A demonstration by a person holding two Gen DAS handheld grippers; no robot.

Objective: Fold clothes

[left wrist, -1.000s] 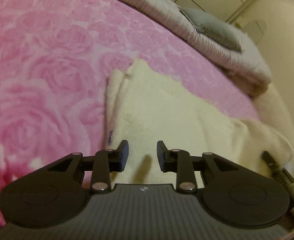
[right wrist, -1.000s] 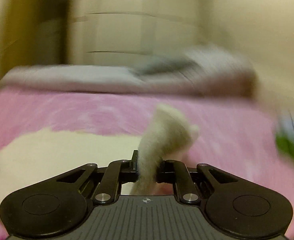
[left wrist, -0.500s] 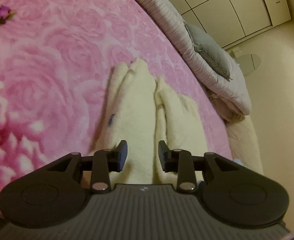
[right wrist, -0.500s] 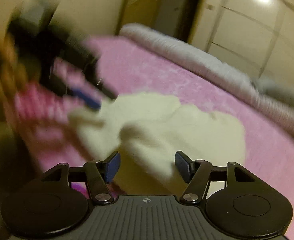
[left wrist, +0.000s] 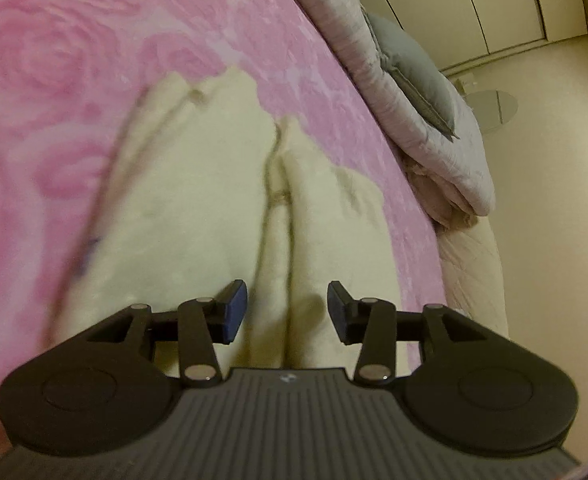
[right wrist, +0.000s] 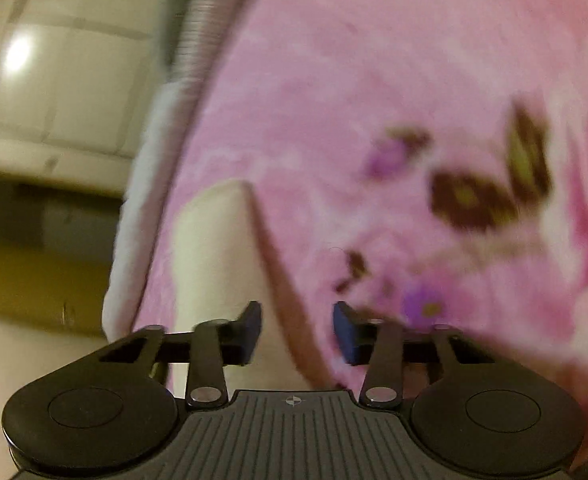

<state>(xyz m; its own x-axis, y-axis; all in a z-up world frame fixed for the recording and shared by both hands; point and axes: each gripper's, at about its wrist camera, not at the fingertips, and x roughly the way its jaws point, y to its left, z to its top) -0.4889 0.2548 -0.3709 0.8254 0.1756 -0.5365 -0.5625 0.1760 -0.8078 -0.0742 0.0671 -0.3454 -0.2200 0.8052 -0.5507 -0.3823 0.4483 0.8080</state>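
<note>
The cream fleece garment point(left wrist: 198, 216) lies flat on the pink rose-print blanket point(left wrist: 54, 64) of the bed, drawn into a long narrow shape with two panels laid side by side and a seam-like crease point(left wrist: 280, 200) running between them. Its long axis runs straight away from the left hand-held gripper point(left wrist: 288, 312), from just under the fingers out toward the far tapered end near the bed's edge, where a folded quilt point(left wrist: 425, 92) and a grey pillow point(left wrist: 409, 64) sit. That hand-held gripper hangs released, jaws apart, holding nothing, right over the garment's near end and nearly centred on the crease.

In the right wrist view the same garment point(right wrist: 218, 264) shows as a pale strip reaching ahead and to the left. The right hand-held gripper point(right wrist: 297, 330) is likewise released and empty, straddling the garment's long edge where cloth meets blanket; the view is blurred, so whether a fingertip touches the cloth I cannot tell.

Both sit at the near end, the left one squarely above the cloth and the right one at its margin. The narrow lie would fit either a garment folded lengthwise with an end-to-end fold still possible, or one left as finished; the pictures do not settle which
</note>
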